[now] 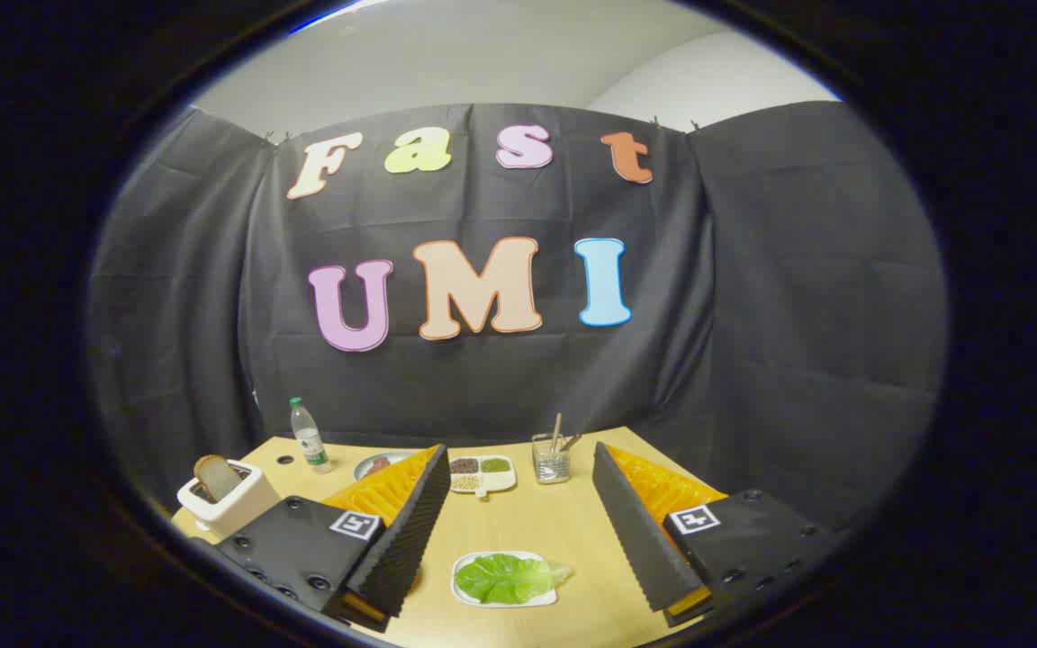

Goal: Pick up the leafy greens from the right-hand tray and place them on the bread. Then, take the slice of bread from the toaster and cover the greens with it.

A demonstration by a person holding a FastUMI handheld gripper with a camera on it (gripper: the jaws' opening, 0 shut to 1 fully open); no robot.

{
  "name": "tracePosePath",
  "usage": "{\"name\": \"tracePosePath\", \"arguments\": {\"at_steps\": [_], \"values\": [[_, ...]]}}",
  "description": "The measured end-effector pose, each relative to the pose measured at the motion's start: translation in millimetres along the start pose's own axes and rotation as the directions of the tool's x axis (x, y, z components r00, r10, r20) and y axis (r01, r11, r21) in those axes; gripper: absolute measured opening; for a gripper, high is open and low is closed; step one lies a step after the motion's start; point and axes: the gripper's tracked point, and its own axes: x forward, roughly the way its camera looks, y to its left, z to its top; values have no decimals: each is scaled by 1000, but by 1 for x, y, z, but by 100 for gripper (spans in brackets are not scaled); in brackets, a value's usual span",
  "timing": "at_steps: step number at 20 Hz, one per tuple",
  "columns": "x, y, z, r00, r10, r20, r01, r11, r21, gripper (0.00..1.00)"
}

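A green leaf (511, 578) lies on a small white tray (463, 594) on the wooden table, low between my two fingers and near their roots. My gripper (518, 459) is open, held above the table, with nothing between the fingers. A white toaster (229, 506) stands left of the left finger, with a slice of bread (215, 474) sticking up out of its slot. A plate (373, 465) with something reddish on it shows partly behind the left fingertip; I cannot tell whether bread lies on it.
A plastic water bottle (310, 437) stands at the back left of the table (527, 522). A white divided dish (481, 474) of grains sits just beyond the fingertips. A clear glass (552, 460) holding utensils stands to its right.
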Motion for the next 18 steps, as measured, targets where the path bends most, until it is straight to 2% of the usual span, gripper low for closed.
{"name": "tracePosePath", "arguments": {"at_steps": [18], "values": [[13, -17, -17, 998, -32, -53, 33, 999, 20, 100]]}}
